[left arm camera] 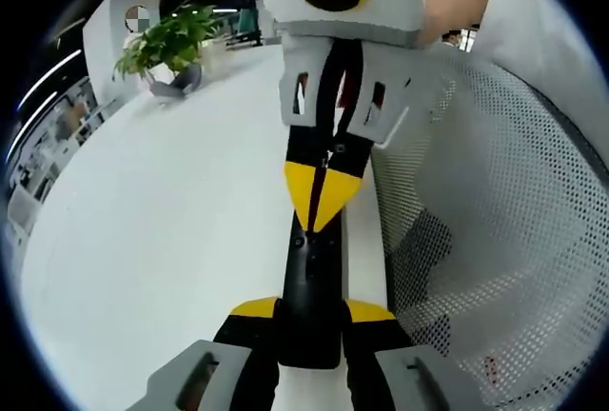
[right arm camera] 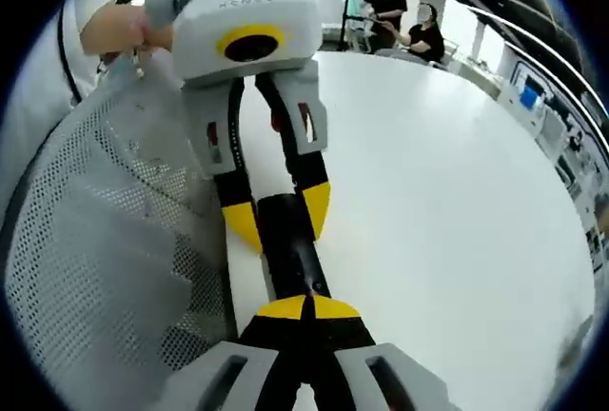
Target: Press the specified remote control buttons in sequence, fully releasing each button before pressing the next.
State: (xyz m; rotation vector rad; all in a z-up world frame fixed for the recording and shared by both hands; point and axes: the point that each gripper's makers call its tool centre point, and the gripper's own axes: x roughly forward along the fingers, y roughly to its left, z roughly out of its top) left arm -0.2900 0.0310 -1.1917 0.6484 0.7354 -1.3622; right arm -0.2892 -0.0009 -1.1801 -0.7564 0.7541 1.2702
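The black remote (left arm camera: 309, 287) lies lengthwise between both tools, along the white bench (left arm camera: 152, 240) edge. The left tool (left arm camera: 309, 311) clamps its near end; the right tool (right arm camera: 306, 306), jaws closed, bears on its far end.

Black remote control (left arm camera: 309, 287) between left tongs (left arm camera: 311, 314), right tongs' (left arm camera: 324, 204) closed tips on it, white table (left arm camera: 162, 240).

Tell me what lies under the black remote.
The remote lies on the white table, beside a white mesh sleeve. The left gripper clamps one end; the right gripper's shut tips rest on its top, hiding the buttons there.
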